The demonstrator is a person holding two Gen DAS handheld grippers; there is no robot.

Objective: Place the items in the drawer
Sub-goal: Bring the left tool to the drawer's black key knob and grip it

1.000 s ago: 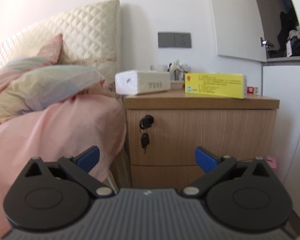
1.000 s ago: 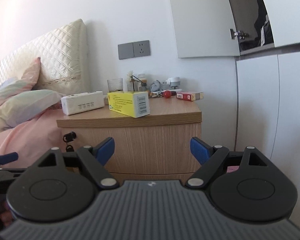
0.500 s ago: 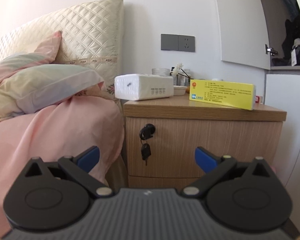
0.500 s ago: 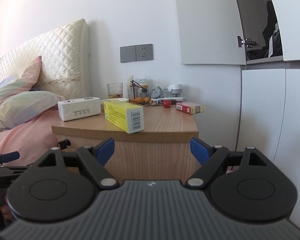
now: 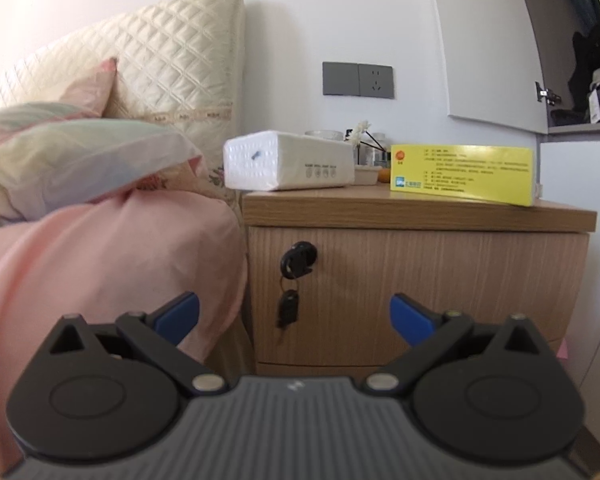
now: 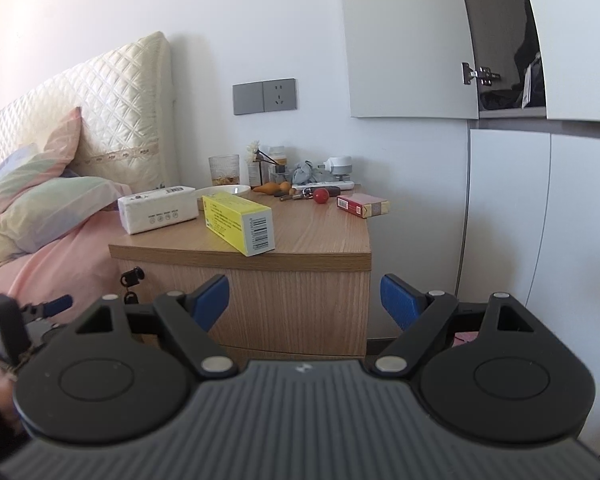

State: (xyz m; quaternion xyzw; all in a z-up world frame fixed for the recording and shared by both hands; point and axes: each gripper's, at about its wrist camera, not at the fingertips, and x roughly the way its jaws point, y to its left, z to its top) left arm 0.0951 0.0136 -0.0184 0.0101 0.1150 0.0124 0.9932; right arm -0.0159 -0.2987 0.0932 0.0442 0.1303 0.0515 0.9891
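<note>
Beside the quilted headboard (image 5: 172, 64), a woodgrain nightstand (image 5: 420, 264) bears a glossy yellow box (image 5: 462, 174). Left gripper (image 5: 294, 312) and right gripper (image 6: 304, 300) gape wide, empty, now nearer than before.

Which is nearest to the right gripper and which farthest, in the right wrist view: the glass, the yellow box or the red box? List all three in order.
Measured from the right gripper:
1. Yellow box, at the front edge of the nightstand, left of centre.
2. Red box, farther back, towards the right side.
3. Glass, at the back by the wall, on the left.

lower drawer (image 5: 320, 360) behind claw, clutter indistinct
</note>
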